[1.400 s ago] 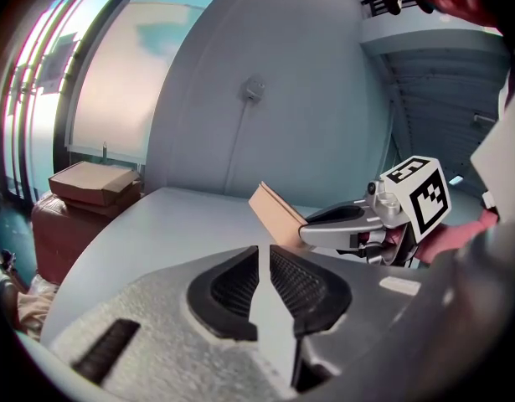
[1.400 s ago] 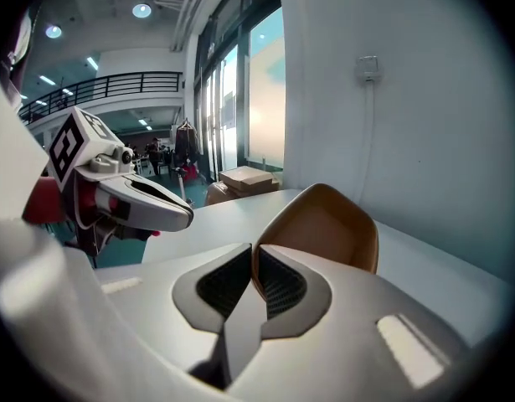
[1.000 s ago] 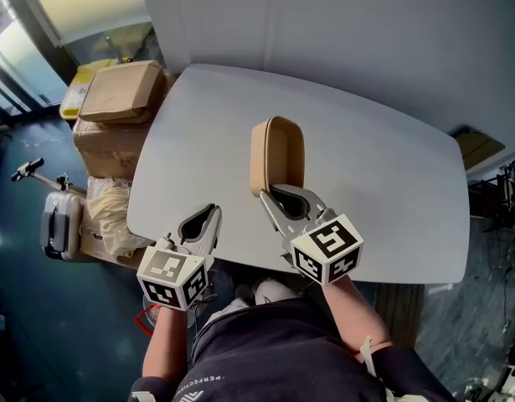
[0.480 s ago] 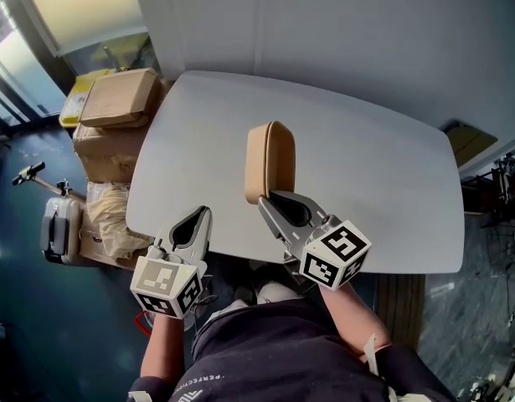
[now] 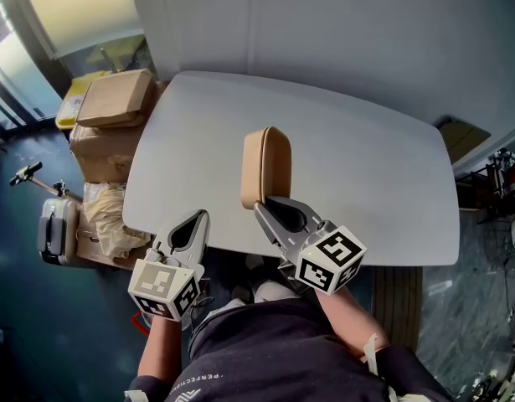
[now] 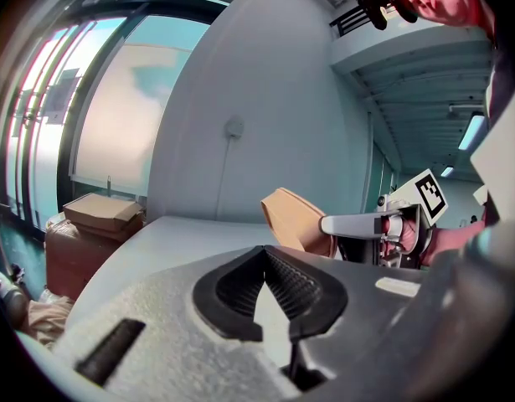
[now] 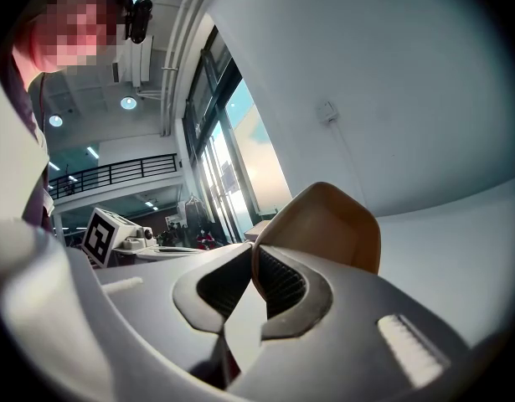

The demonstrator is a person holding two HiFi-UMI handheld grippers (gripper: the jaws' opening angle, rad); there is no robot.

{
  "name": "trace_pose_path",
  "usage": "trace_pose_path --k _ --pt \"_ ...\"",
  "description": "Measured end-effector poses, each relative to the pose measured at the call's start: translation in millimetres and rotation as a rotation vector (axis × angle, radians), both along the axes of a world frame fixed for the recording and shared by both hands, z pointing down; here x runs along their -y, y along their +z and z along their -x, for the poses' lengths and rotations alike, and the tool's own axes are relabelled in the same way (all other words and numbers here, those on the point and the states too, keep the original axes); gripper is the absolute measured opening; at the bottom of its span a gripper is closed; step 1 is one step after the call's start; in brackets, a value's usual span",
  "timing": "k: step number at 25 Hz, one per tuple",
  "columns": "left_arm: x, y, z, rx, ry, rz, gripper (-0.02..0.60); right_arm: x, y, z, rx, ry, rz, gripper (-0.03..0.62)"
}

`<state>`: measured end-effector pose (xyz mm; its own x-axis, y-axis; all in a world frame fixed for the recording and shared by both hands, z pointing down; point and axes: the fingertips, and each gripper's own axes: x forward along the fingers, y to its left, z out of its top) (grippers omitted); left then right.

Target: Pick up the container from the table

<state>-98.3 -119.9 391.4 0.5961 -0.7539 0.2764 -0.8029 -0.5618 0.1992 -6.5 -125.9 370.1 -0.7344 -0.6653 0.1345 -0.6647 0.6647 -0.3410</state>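
Observation:
A tan oblong container [image 5: 266, 164] hangs tipped on its side over the pale grey table [image 5: 374, 182]. My right gripper [image 5: 260, 207] is shut on the container's near rim. In the right gripper view the thin rim [image 7: 254, 266] is pinched between the ribbed pads, and the container's body [image 7: 337, 224] rises beyond them. My left gripper [image 5: 195, 223] is at the table's near left edge, shut and holding nothing. In the left gripper view its tips [image 6: 264, 253] meet, with the container [image 6: 292, 218] and the right gripper [image 6: 357, 224] off to the right.
Cardboard boxes [image 5: 113, 100] are stacked on the floor left of the table, with a crumpled plastic bag [image 5: 108, 216] and a grey case [image 5: 56, 229] below them. A plain wall [image 5: 324, 32] runs along the table's far side.
The container has rolled from opening-up onto its side and come up off the table in the right gripper. Both grippers have drifted slightly toward the near edge.

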Motion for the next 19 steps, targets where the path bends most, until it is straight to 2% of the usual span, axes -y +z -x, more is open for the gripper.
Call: trace_pose_path --k 19 --pt "4 -3 13 0.01 -0.028 -0.001 -0.006 2 2 7 -0.001 0.004 0.011 0.026"
